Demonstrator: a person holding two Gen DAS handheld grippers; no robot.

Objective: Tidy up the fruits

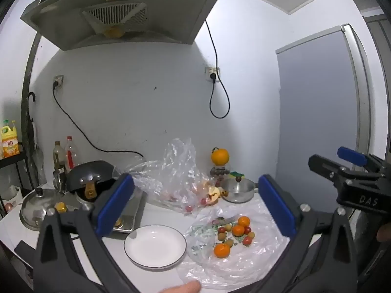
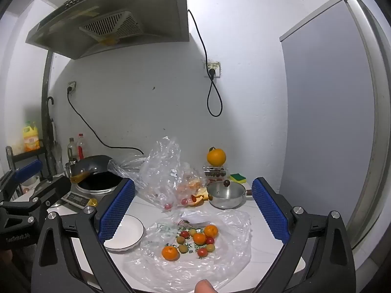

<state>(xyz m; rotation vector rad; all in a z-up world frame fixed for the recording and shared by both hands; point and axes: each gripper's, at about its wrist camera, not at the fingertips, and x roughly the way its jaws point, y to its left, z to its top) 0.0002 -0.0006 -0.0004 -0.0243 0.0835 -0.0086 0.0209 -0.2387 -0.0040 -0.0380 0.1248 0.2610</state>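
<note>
Nearby: plate (image 1: 155, 245) left of fruits (image 1: 233, 234); pot (image 1: 237, 190) behind.
Fruits: loose on bag (image 1: 244, 263), round.
My tools: left tool (image 1: 195, 205), right tool (image 2: 193, 210) spread, empty.

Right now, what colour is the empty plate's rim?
The plate is white with a thin dark rim line, clearest in the left wrist view.

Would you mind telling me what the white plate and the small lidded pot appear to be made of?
The white plate looks like glazed ceramic: glossy white with a thin dark rim line, though melamine is possible. The small lidded pot looks like polished stainless steel: bright, mirror-like, with a dark knob on its lid.
</note>
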